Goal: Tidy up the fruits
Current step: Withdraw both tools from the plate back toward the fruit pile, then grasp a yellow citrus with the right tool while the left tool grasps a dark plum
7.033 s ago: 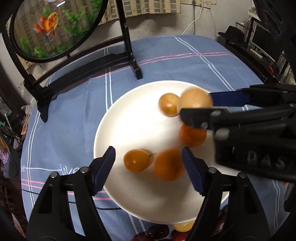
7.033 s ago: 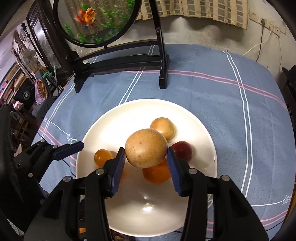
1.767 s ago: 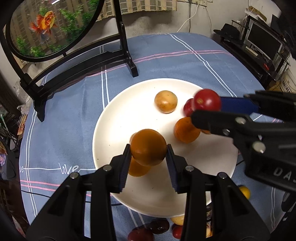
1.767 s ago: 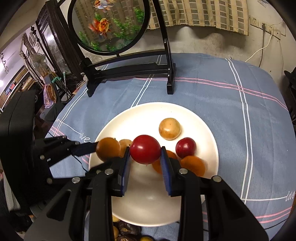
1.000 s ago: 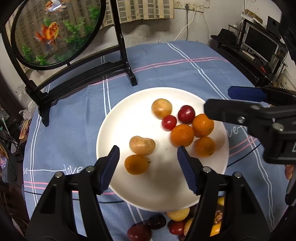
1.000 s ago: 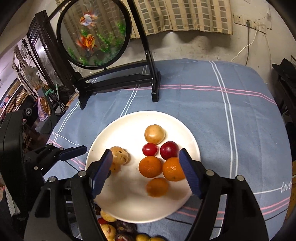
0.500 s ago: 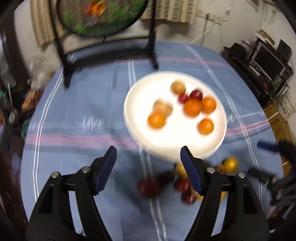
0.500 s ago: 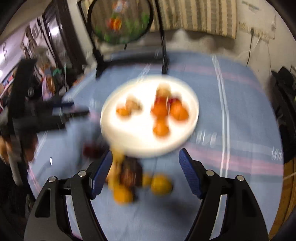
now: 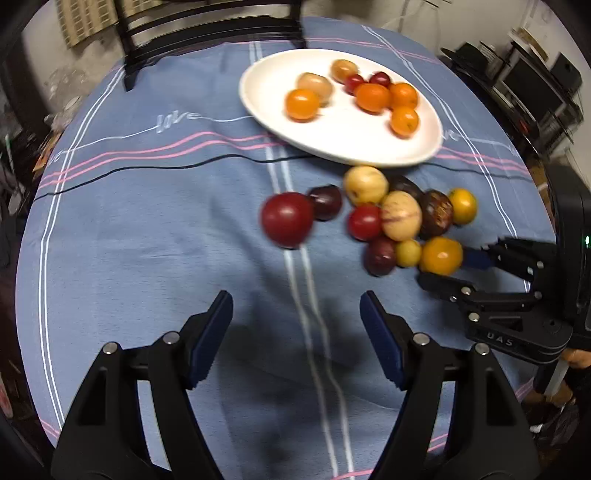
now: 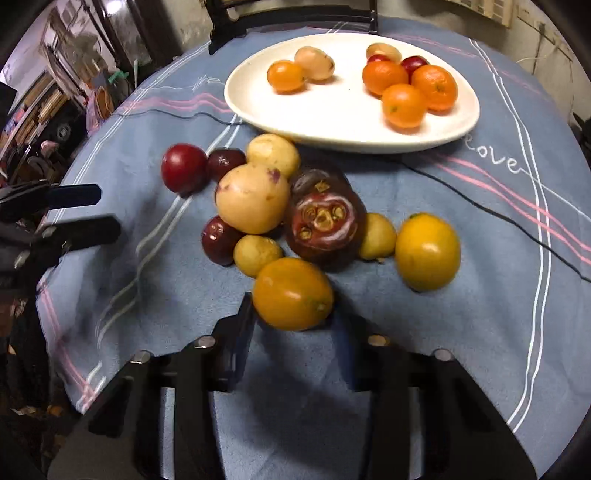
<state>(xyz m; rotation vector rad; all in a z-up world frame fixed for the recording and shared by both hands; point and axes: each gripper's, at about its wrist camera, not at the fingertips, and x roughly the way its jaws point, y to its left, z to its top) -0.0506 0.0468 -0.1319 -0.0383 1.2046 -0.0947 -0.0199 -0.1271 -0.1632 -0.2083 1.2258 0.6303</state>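
A white plate (image 9: pixel 354 140) (image 10: pixel 332 125) holds several oranges, small red fruits and pale fruits. In front of it a loose pile of fruit lies on the blue cloth: a big red one (image 9: pixel 287 218) (image 10: pixel 183 167), a pale speckled one (image 10: pixel 252 200), a dark purple one (image 10: pixel 325 221) and yellow-orange ones. My left gripper (image 9: pixel 295 332) is open and empty, short of the big red fruit. My right gripper (image 10: pixel 295 328) is open, its jaws on either side of the near orange fruit (image 10: pixel 292 293) (image 9: pixel 441 255).
A thin black cable (image 9: pixel 147 168) runs across the cloth under the plate's near rim. The black stand's feet (image 9: pixel 207 33) rise behind the plate. The table edge drops off at left and right, with shelves and clutter (image 9: pixel 535 85) beyond.
Both grippers let go of their fruit on the plate, pulled back and dropped low over the loose pile. The right gripper now straddles the near orange fruit.
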